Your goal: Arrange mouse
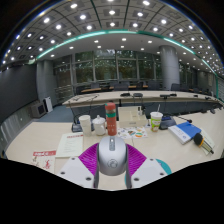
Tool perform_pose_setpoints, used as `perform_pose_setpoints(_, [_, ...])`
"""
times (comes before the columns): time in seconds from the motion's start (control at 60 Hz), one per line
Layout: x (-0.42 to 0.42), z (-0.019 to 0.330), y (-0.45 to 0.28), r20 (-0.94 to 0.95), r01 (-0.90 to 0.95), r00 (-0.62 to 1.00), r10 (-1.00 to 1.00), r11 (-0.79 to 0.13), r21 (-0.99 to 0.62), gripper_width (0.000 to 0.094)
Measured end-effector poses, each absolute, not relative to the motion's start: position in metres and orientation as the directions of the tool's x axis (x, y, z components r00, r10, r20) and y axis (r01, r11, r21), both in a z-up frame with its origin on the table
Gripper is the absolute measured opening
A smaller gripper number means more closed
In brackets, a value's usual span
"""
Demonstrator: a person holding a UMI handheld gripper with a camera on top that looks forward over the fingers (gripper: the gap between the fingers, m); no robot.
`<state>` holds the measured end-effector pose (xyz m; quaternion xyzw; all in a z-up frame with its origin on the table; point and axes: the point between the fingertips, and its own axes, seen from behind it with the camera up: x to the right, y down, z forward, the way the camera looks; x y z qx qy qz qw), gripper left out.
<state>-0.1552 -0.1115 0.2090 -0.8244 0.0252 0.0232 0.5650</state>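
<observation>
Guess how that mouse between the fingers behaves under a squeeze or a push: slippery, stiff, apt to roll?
The mouse looks like a rigid, smooth shell, so probably stiff and light. Its curved sides narrow toward the top, so the pads may slip upward. Its flat base rests on the table; it would likely slide, not roll.

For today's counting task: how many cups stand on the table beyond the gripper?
3: two white cups side by side beyond the mouse held in the gripper, one cup farther right. Others may be hidden.

Glossy grey plastic mouse [112, 155] in the tool [112, 162]; smooth pale table [40, 140].
</observation>
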Motion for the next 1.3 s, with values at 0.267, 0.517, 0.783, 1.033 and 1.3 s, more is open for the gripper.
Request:
perform_pose_setpoints(0.267, [-0.025, 0.079, -0.085, -0.042, -0.087, 0.994, -0.097, -0.535, -0.84, 0.0366])
perform_pose_setpoints(0.517, [0.003, 0.001, -0.088, -0.051, -0.104, 0.993, -0.103, -0.616, -0.781, 0.0438])
perform_pose_setpoints(0.783, [0.003, 0.026, -0.107, -0.014, -0.063, 0.996, -0.085, -0.611, -0.789, 0.0865])
perform_pose_setpoints(1.033, [-0.026, 0.116, -0.183, 0.026, -0.032, 0.995, -0.095, -0.564, -0.825, 0.086])
perform_pose_setpoints(1.3, [-0.075, 0.186, -0.315, 0.074, 0.008, 0.992, -0.104, -0.529, -0.848, 0.0856])
